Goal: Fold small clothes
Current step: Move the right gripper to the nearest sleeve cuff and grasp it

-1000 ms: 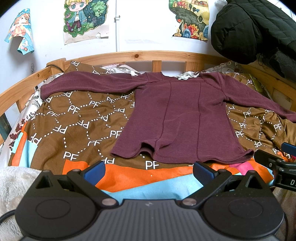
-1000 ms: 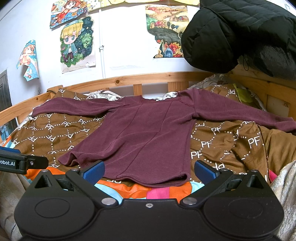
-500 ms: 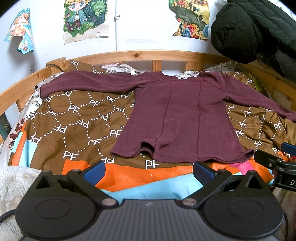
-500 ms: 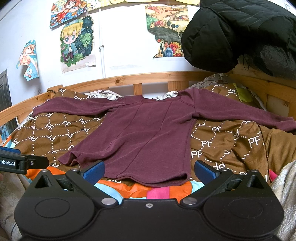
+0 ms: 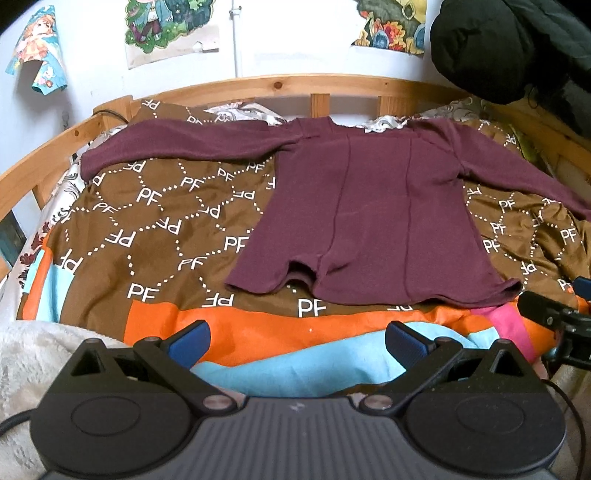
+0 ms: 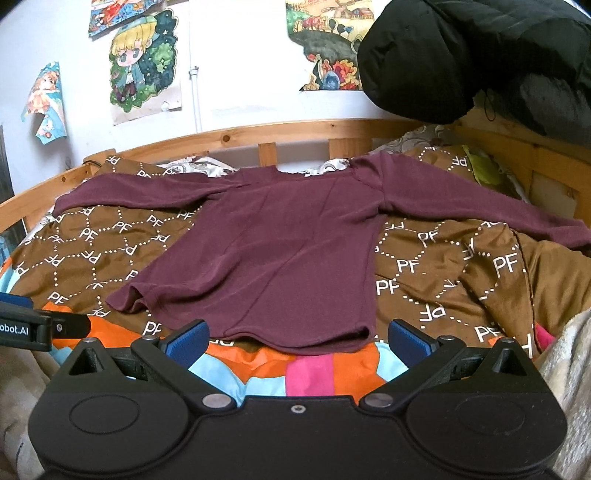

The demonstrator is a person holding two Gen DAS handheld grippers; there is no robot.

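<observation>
Only rightward: black jacket (image 6: 476, 55) overhead.

Left wrist view: maroon long-sleeve shirt (image 5: 369, 218), wooden bed rail (image 5: 295, 83) and wall posters (image 5: 170, 31) sit slightly lower in frame than 0.5 s ago, poster tops now cropped, so left gripper (image 5: 297, 341) tipped or crept forward a little. Right wrist view: no visible change.

Maroon shirt (image 5: 369, 206): right sleeve end cut off at frame edge in both views. Black jacket (image 6: 480, 55) cropped top & right. Other tool's label cropped, reads "obot.AI".
</observation>
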